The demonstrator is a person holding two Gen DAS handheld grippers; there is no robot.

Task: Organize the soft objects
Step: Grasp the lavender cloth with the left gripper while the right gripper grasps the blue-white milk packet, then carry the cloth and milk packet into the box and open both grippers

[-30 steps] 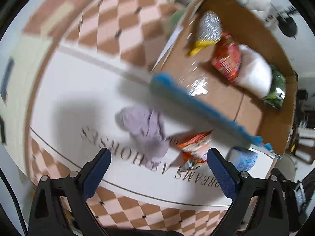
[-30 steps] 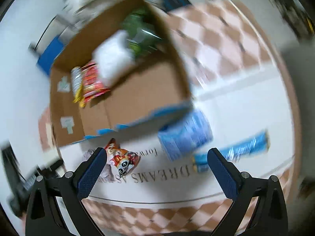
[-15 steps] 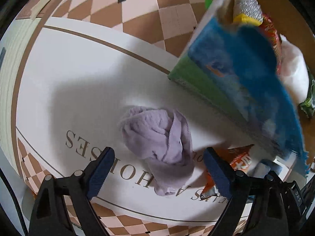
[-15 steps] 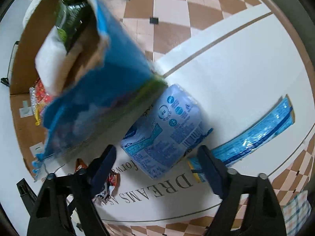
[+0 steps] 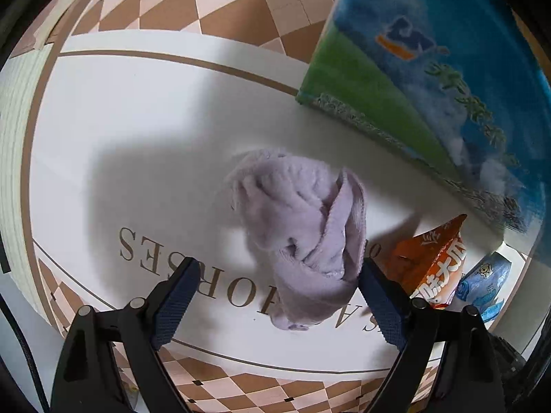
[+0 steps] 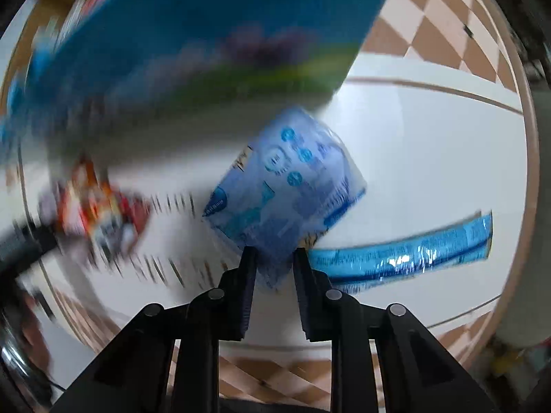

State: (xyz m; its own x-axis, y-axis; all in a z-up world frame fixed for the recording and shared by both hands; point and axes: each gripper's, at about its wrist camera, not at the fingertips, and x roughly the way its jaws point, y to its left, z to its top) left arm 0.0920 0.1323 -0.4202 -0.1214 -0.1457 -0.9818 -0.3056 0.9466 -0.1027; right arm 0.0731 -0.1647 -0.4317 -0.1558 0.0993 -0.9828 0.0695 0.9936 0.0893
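Observation:
A crumpled lilac towel [image 5: 306, 227] lies on the white table. My left gripper [image 5: 275, 292] is open, its blue-padded fingers on either side of the towel's near end. In the right wrist view, my right gripper [image 6: 273, 261] is shut on the near corner of a blue tissue pack [image 6: 286, 189]. A long blue wrapper [image 6: 406, 251] lies just right of it. An orange snack bag [image 5: 434, 265] lies right of the towel, and shows blurred in the right wrist view [image 6: 103, 206].
The blue and green cardboard box [image 5: 430, 79] stands close behind the towel and fills the top of the right wrist view [image 6: 193, 41]. The tissue pack shows at the left view's right edge [image 5: 482, 282]. The table edge and checkered floor [image 5: 258, 385] are near.
Both grippers came down close to the table. The left gripper now straddles the towel. The right gripper shut on the tissue pack's corner.

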